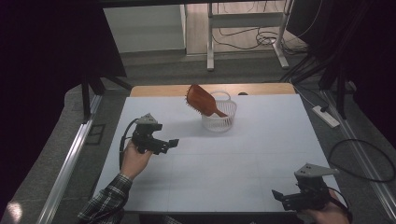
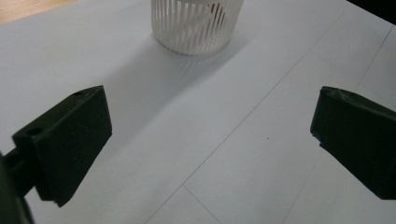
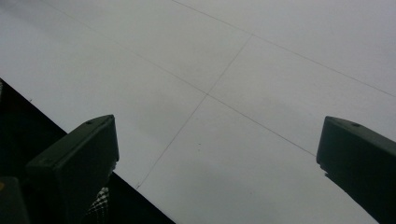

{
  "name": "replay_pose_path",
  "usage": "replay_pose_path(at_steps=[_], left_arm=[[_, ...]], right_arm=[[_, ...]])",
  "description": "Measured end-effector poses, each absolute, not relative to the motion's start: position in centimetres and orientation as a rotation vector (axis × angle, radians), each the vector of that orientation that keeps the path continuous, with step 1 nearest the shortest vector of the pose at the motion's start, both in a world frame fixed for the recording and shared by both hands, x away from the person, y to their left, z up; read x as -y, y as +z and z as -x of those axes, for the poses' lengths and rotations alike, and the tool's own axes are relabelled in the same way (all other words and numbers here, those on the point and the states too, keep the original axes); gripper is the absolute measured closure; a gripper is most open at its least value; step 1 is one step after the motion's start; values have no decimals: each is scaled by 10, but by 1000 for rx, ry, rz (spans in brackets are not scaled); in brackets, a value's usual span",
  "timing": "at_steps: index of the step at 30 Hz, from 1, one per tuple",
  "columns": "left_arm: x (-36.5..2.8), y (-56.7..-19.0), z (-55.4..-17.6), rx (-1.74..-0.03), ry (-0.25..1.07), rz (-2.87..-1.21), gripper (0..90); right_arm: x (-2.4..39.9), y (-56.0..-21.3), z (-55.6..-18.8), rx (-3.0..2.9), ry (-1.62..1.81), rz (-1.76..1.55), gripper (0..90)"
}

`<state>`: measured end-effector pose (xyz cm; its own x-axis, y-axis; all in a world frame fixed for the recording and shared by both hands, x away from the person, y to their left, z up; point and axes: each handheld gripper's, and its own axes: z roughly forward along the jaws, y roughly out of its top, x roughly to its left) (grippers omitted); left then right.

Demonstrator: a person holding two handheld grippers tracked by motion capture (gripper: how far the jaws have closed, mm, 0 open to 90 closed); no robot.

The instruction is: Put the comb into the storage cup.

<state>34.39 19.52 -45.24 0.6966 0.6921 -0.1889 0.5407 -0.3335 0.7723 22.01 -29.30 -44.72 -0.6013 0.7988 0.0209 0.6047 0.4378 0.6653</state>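
The hairbrush (image 1: 201, 100) stood in the far white basket (image 1: 219, 122); your left gripper (image 1: 161, 145) and right gripper (image 1: 286, 198) hovered over the counter (image 1: 243, 158), jaws apart, empty. Nothing apparently remained.

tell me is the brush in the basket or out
In. The brush stands tilted, handle down in the basket, head sticking out over the rim.

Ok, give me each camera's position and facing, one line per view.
High view: above the person's side, looking forward and down at the white table; left gripper, right gripper, forearms.
Left gripper view: between open jaws, facing the white slatted plastic basket.
Right gripper view: open jaws over the table's near edge.
Shared: basket, high and left views.
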Motion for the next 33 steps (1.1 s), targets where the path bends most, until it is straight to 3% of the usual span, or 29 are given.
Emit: replay_pose_path(at_steps=[33], left_arm=[[-210, -455, -298, -965, 242, -2042, 0]], right_arm=[[292, -447, -220, -2400, 920, -1203, 0]])
